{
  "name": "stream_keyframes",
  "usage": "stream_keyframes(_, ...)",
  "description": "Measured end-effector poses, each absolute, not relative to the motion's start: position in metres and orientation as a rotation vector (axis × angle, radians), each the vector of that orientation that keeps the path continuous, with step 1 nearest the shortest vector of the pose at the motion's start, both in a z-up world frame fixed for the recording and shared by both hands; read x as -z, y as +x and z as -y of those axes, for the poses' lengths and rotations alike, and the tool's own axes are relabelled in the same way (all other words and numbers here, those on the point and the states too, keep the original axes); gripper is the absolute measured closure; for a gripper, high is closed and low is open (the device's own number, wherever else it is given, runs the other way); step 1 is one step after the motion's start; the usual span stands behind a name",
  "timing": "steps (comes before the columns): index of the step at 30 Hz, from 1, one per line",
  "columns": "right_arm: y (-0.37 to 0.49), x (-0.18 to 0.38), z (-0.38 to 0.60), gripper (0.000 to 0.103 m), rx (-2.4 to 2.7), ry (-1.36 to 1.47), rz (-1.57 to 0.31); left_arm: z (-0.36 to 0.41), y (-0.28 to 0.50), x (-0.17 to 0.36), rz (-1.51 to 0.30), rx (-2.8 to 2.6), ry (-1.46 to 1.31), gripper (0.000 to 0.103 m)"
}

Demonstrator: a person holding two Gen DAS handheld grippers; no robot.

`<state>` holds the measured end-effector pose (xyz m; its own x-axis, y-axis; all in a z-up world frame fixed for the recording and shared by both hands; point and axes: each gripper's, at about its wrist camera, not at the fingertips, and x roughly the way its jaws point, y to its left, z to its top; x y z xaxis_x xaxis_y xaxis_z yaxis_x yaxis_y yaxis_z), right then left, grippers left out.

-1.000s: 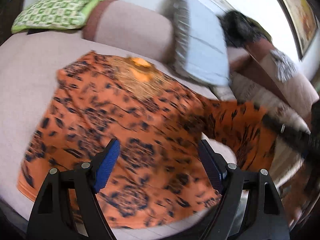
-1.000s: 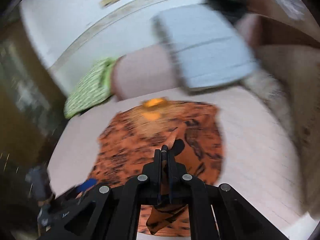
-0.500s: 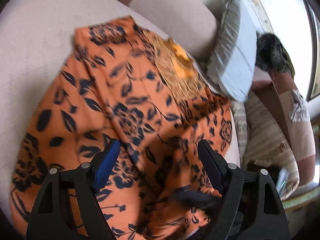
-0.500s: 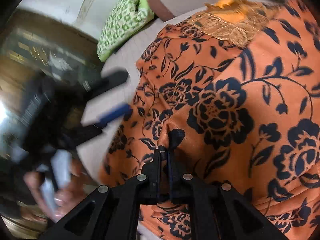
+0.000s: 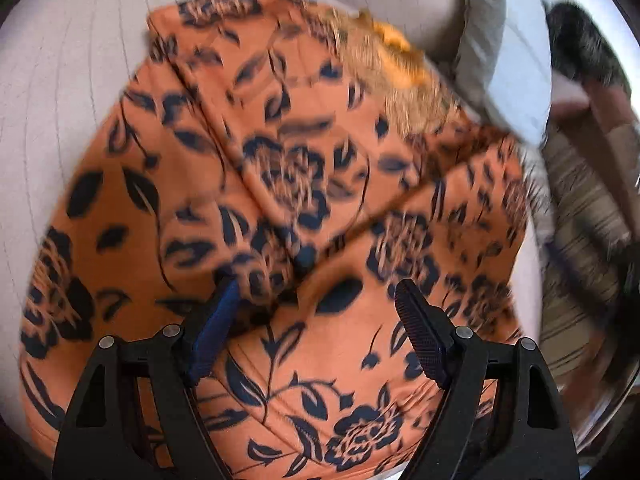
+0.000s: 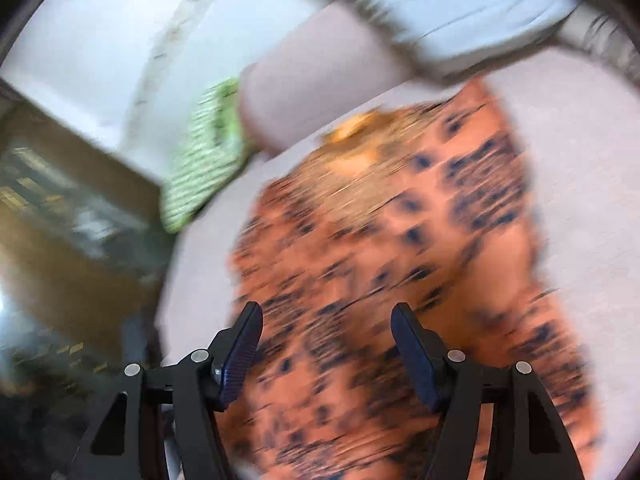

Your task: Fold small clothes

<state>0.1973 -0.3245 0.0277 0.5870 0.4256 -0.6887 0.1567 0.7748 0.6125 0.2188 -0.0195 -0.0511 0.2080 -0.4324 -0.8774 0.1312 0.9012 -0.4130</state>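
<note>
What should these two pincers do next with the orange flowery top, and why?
Probably bring the left gripper down to pinch the orange top near its lower edge. Both grippers are open; the right gripper has just let go, and the top lies partly folded on the couch.

1 orange top (image 5: 304, 184), 3 cushions (image 6: 204, 160)
</note>
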Motion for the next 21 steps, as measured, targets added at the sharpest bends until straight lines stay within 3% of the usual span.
stream_keyframes(2, 0.216, -0.034, 0.341, 0.039, -0.068, 0.656, -0.960, 0.027, 0.213, 0.055, -1.308, 0.390, -0.226, 0.023)
stream_keyframes(3, 0.233, -0.038, 0.354, 0.039, 0.011, 0.628, -0.963, 0.031, 0.209, 0.052, -1.286, 0.384, -0.181, 0.030)
stream_keyframes(8, 0.321, -0.016, 0.401, 0.056, 0.184, 0.632, -1.085, 0.039, 0.202, 0.051, -1.298, 0.382, -0.113, 0.077)
stream_keyframes(9, 0.336, -0.011, 0.407, 0.056, 0.201, 0.608, -1.114, 0.037, 0.201, 0.050, -1.302, 0.385, -0.116, 0.094)
stream_keyframes(11, 0.355, 0.001, 0.405, 0.062, 0.277, 0.500, -1.185, 0.027, 0.201, 0.042, -1.290, 0.411, -0.156, 0.099)
stream_keyframes(13, 0.367, 0.017, 0.405, 0.100, 0.298, 0.461, -1.267, 0.014, 0.199, 0.027, -1.259, 0.444, -0.232, 0.099)
stream_keyframes(18, 0.358, -0.030, 0.394, 0.100, 0.279, 0.431, -1.125, -0.018, 0.187, -0.014, -1.200, 0.505, -0.326, 0.100)
stream_keyframes(21, 0.368, -0.049, 0.376, 0.100, 0.227, 0.424, -1.076, -0.030, 0.194, -0.012, -1.187, 0.443, -0.326, 0.100)
